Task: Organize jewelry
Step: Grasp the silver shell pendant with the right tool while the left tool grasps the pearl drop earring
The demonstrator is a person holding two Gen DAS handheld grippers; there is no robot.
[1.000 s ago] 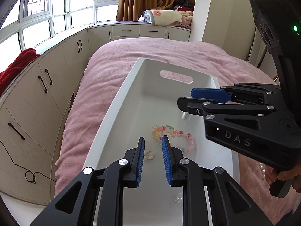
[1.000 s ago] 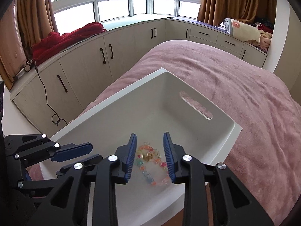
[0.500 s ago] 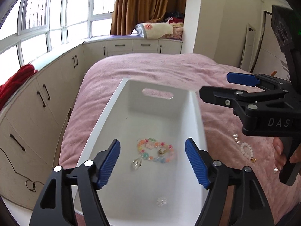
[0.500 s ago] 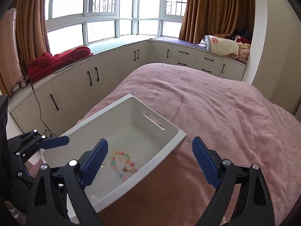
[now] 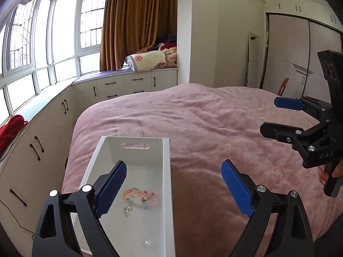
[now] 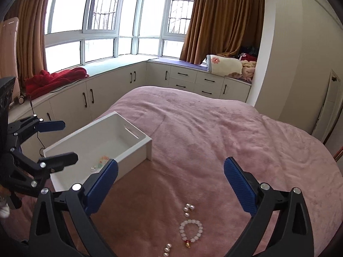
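A white bin [image 5: 167, 171] lies on the pink bedspread. On its floor rest a colourful bead bracelet [image 5: 140, 196], a clear pendant [image 5: 128, 211] and a small clear piece [image 5: 147, 243]. My left gripper [image 5: 173, 168] hovers above the bin's near right rim, its jaws opening with nothing between them. My right gripper [image 6: 171, 165] hangs over the blanket to the right of the bin [image 6: 148, 139], its jaws also opening and empty. Below it lie a white pearl bracelet [image 6: 190, 230] with a red-gold charm and loose pearls [image 6: 188, 208]. Each view shows the other gripper [image 5: 270, 115] [image 6: 69, 141] spread wide.
The pink bedspread [image 6: 225, 132] covers the whole bed. Cream cabinets [image 6: 90, 98] run under the bay windows, with a red cloth [image 6: 57, 79] and folded blankets [image 6: 225, 65] on top. A hand [image 5: 334, 172] grips the right tool's handle. A wardrobe [image 5: 300, 53] stands at the far right.
Both grippers have gone from nearly shut to wide and have risen back out of the bin. The bead bracelet and pendant stay in the bin. The right one swung right over the pearls.
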